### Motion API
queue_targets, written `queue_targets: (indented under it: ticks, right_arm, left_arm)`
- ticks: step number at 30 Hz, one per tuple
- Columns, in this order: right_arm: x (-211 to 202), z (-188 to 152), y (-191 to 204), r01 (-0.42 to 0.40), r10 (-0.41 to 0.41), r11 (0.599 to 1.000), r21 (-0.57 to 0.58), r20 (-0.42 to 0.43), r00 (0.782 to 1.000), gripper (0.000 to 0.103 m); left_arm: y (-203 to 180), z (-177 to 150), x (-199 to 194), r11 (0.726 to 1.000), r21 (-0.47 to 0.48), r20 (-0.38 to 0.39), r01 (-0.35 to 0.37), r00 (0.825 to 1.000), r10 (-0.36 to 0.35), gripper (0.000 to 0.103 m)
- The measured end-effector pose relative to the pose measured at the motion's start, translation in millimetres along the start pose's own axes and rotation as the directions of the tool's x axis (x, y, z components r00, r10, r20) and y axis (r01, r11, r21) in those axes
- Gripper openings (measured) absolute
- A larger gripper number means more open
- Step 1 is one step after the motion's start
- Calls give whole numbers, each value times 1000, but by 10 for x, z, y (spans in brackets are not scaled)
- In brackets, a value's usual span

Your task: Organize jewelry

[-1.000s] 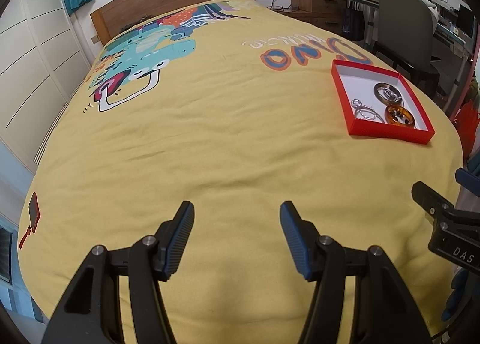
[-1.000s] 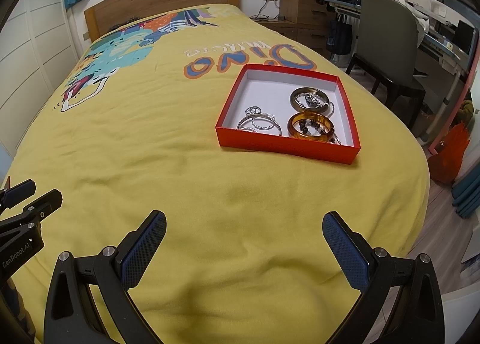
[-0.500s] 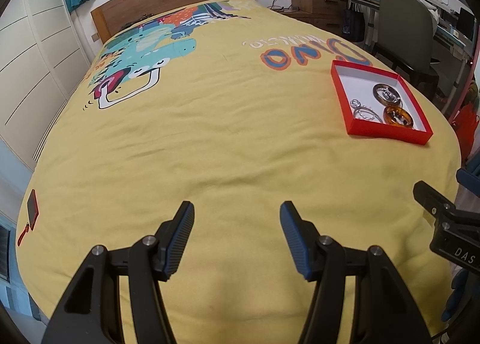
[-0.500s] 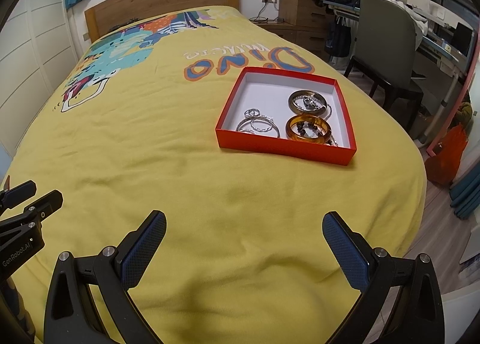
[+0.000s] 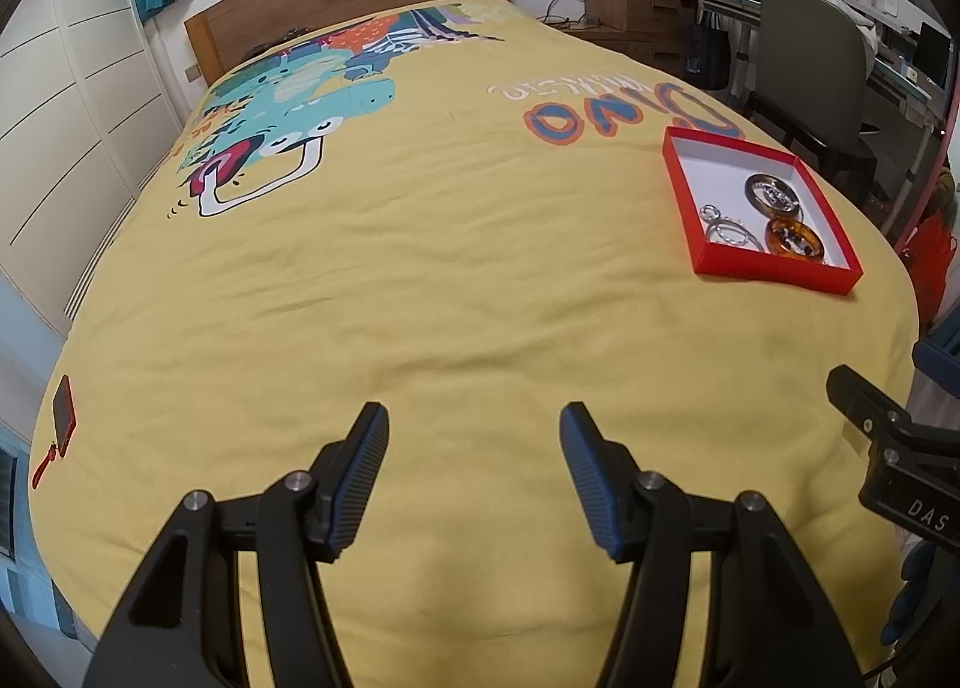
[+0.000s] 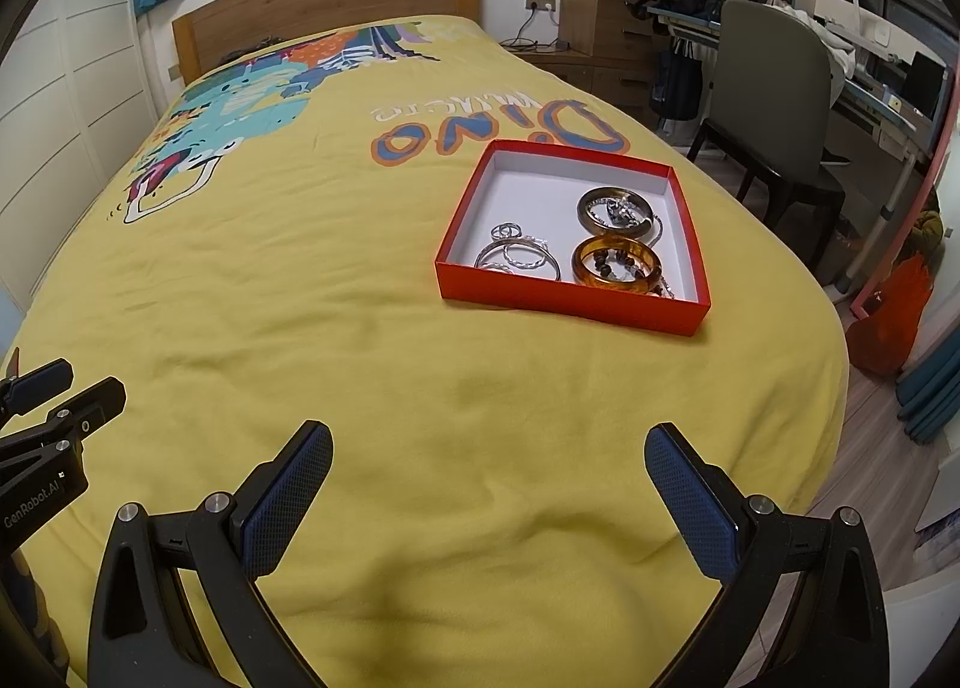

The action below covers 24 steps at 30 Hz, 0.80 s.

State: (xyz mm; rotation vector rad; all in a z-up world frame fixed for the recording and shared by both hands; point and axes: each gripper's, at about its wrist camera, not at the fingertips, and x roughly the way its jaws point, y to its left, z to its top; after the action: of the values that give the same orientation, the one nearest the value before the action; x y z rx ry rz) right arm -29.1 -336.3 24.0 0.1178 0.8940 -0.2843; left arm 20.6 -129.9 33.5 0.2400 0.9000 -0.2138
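A shallow red box (image 6: 480, 190) with a white inside lies on the yellow bedspread; it also shows in the left wrist view (image 5: 681, 184). In it lie an amber bangle (image 6: 617, 267) with dark beads inside, a dark bangle (image 6: 615, 211) holding silver pieces, and silver rings and bangles (image 6: 517, 257). My right gripper (image 6: 489, 457) is open and empty, over the bed's near end, well short of the box. My left gripper (image 5: 474, 436) is open and empty, far left of the box.
A red phone with a strap (image 5: 62, 418) lies at the bed's left edge. A grey chair (image 6: 774, 106) and a desk stand right of the bed, with an orange bag (image 6: 894, 322) on the floor. White wardrobes line the left wall.
Both grippers have drawn back slightly from the box, which looks a little smaller and farther. Their jaws have kept the same opening.
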Motion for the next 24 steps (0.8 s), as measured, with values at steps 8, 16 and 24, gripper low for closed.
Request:
queue_targets:
  ticks: [8,16,24]
  right_arm:
    - [-6,-1,-5,1,-1,1000,-2,1,1000,102]
    - [-28,1,1,2,-2,1000,-6,3,1000,102]
    - [-28,0,1,1,-1,1000,-5,3,1000,102]
  left_arm:
    - [1,-3,-5,1000,-1,1,-1,1000,1,57]
    - [6,-6,-5,1000,-1,0,-1,1000,1,57]
    - [7,-19,-15,1000,-3,-2,-2,1000,2,57]
